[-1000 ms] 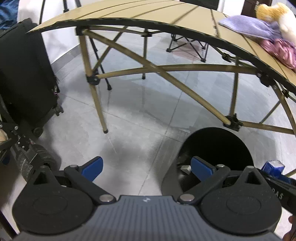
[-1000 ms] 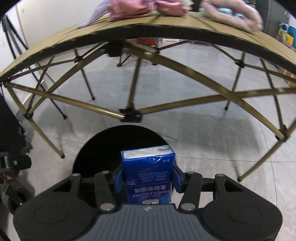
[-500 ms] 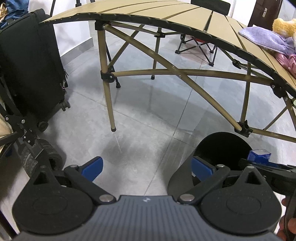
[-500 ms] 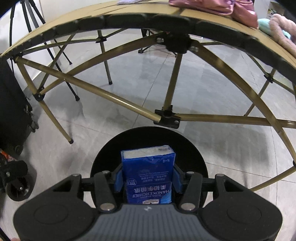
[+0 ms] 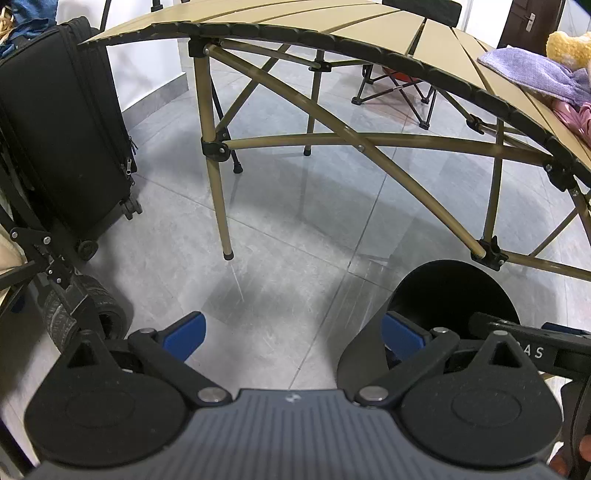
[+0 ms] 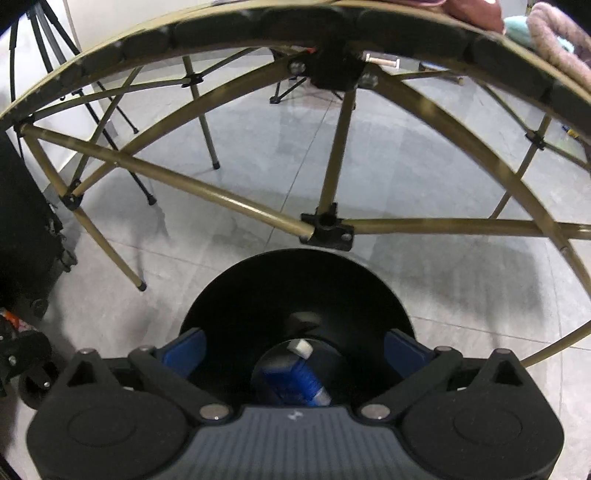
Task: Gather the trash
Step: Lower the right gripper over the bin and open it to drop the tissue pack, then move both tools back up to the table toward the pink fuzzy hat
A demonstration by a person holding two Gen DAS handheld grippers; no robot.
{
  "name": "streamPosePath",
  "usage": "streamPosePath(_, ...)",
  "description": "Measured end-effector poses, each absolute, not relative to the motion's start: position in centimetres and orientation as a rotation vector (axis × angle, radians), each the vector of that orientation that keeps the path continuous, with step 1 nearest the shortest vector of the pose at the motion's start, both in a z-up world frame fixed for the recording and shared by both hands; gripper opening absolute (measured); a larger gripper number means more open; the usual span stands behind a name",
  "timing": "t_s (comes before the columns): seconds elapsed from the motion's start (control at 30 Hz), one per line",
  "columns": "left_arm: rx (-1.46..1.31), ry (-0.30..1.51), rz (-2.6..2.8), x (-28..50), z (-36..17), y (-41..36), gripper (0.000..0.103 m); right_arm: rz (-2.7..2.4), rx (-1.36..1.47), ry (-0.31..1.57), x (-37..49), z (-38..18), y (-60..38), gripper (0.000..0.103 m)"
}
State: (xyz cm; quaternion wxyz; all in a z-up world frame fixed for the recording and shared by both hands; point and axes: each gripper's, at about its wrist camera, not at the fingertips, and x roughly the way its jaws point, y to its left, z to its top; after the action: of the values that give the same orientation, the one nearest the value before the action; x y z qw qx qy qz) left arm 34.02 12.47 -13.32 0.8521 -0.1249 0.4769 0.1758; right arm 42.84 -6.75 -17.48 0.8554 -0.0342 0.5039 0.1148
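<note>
A round black trash bin (image 6: pixel 295 288) stands on the grey floor under the edge of a folding table. A blue tissue pack (image 6: pixel 295 376) lies blurred inside the bin, near its bottom. My right gripper (image 6: pixel 293 350) is open and empty, right above the bin's mouth. My left gripper (image 5: pixel 291 336) is open and empty over the floor, just left of the bin (image 5: pixel 448 291). The right gripper's body (image 5: pixel 524 347) shows at the bin's near right rim in the left wrist view.
A tan folding table (image 5: pixel 369 33) with crossed metal legs (image 6: pixel 325 225) stands behind the bin. Cloths and a plush toy (image 5: pixel 535 70) lie on it. A black suitcase (image 5: pixel 62 140) and a wheeled frame (image 5: pixel 74 306) are at the left. A folding chair (image 5: pixel 395 81) stands beyond.
My right gripper opened and let go of the blue tissue pack, which dropped into the bin. Both grippers moved a little closer to the table.
</note>
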Motion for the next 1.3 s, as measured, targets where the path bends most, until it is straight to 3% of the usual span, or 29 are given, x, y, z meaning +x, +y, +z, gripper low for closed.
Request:
streamPosePath(0.5, -0.254, 0.984, 0.376, 33.9, -12.9, 12.1, 0.103, 0.256, -0.091, 0.987, 41.5, -16.0, -7.0, 0.103)
streamPosePath(0.77, -0.253, 0.904, 0.355, 33.1, -9.9, 11.6, 0.103, 0.266, -0.078, 0.902, 40.4, -13.1, -8.0, 0.103)
streamPosePath(1.3, -0.236, 0.739, 0.288, 34.8, -3.5, 7.3, 0.103, 0.276, 0.095, 0.57, 38.6, -4.6, -15.8, 0.103)
